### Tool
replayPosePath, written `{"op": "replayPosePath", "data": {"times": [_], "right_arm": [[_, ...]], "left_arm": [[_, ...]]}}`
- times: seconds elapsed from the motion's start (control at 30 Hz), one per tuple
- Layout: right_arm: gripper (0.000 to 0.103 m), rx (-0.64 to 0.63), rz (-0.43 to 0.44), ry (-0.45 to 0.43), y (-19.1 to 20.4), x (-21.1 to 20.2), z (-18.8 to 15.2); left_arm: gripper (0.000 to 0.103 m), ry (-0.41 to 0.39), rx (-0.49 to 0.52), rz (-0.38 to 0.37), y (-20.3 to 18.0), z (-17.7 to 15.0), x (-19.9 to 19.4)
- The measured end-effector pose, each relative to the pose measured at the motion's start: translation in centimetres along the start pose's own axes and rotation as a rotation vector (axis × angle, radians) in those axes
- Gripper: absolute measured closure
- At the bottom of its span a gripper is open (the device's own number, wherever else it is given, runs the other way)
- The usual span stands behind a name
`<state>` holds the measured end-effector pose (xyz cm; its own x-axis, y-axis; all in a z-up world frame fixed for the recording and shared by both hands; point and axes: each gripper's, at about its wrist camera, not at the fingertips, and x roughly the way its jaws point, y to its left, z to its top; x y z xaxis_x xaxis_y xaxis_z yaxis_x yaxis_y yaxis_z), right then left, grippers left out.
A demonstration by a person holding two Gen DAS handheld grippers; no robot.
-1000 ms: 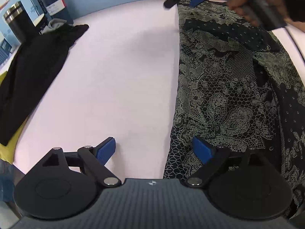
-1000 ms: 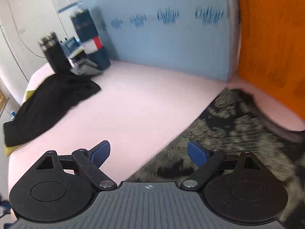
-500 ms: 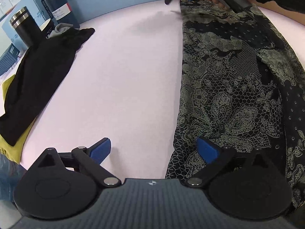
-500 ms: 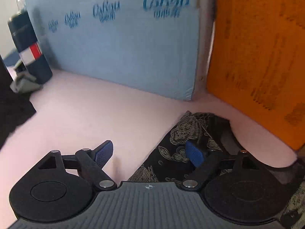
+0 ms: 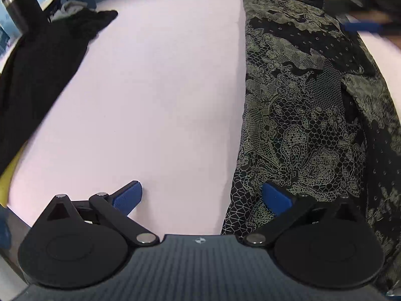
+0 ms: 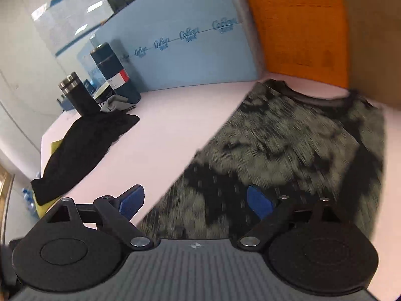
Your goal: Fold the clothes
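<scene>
The right gripper [image 6: 195,200] has been drawn back from the collar since half a second ago, so the whole patterned garment [image 6: 295,150] is now seen spread on the pink table [image 6: 160,135] (its picture blurred). Both grippers are held wide open, nothing gripped; the garment's near edge is straddled by the left gripper [image 5: 200,197].

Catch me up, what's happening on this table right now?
A person with two handheld grippers is folding clothes. A black lace-print garment lies spread flat on the pink table. The left gripper is open at its near edge, one finger over the fabric, nothing pinched. The right gripper is open above the garment, the picture motion-blurred. A black garment lies aside.
</scene>
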<state>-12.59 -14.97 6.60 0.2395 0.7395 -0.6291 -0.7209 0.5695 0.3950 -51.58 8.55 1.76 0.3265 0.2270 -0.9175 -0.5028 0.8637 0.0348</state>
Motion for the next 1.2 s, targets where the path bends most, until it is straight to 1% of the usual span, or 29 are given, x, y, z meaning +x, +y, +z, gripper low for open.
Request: {"op": "replayPosePath", "data": {"times": [0.13,0.27,0.33,0.4,0.47,0.53,0.6,0.67,0.73,0.8,0.83,0.87,0.9,0.97,1.03,1.2], "right_arm": [[0.012,0.030,-0.048,-0.020,0.3,-4.6,-6.1],[0.012,0.094,-0.066,-0.028,0.0,-8.5,-11.6],[0.012,0.138,-0.069,-0.032,-0.6,-10.3,-14.0],[0.012,0.209,-0.073,-0.037,-1.3,-11.9,-15.9],[0.012,0.277,-0.037,-0.040,-1.7,-13.4,-17.6],[0.012,0.312,0.015,-0.028,-1.6,-14.6,-19.3],[0.012,0.320,0.070,-0.016,-1.1,-15.3,-20.9],[0.012,0.317,0.118,0.019,-0.3,-15.7,-22.1],[0.012,0.324,0.153,0.070,0.4,-15.9,-23.1],[0.012,0.340,0.162,0.088,0.9,-16.2,-24.3],[0.012,0.371,0.163,0.086,0.7,-16.1,-24.8],[0.012,0.408,0.164,0.081,0.4,-16.1,-25.3],[0.012,0.443,0.158,0.073,0.0,-15.9,-25.7],[0.012,0.485,0.152,0.047,-0.5,-15.4,-26.0],[0.013,0.527,0.164,0.034,-1.2,-14.6,-25.9],[0.015,0.569,0.184,0.044,-1.4,-13.3,-25.8]], "left_arm": [[0.000,0.020,-0.003,-0.004,-0.1,0.2,0.1],[0.000,0.029,0.005,-0.009,-0.1,0.2,0.1],[0.000,0.030,0.013,-0.012,0.0,0.2,0.1],[0.000,0.028,0.025,-0.023,0.2,0.1,-0.2],[0.000,0.016,0.046,-0.076,1.0,-0.4,-0.9],[0.001,-0.015,0.093,-0.171,2.4,-1.5,-2.0],[0.003,-0.044,0.154,-0.277,3.8,-3.3,-3.2],[0.006,-0.048,0.214,-0.349,4.8,-5.1,-4.4],[0.006,-0.041,0.268,-0.392,5.7,-7.0,-5.6],[0.007,-0.024,0.282,-0.432,6.3,-8.4,-6.2],[0.010,-0.006,0.275,-0.450,6.4,-8.8,-6.2],[0.015,0.012,0.267,-0.459,6.4,-9.1,-6.0],[0.016,0.023,0.262,-0.461,6.1,-9.3,-5.8],[0.016,0.027,0.254,-0.461,5.3,-9.4,-5.1],[0.016,0.028,0.246,-0.463,4.6,-9.4,-4.7],[0.013,0.016,0.238,-0.451,3.4,-9.3,-4.0]]}}
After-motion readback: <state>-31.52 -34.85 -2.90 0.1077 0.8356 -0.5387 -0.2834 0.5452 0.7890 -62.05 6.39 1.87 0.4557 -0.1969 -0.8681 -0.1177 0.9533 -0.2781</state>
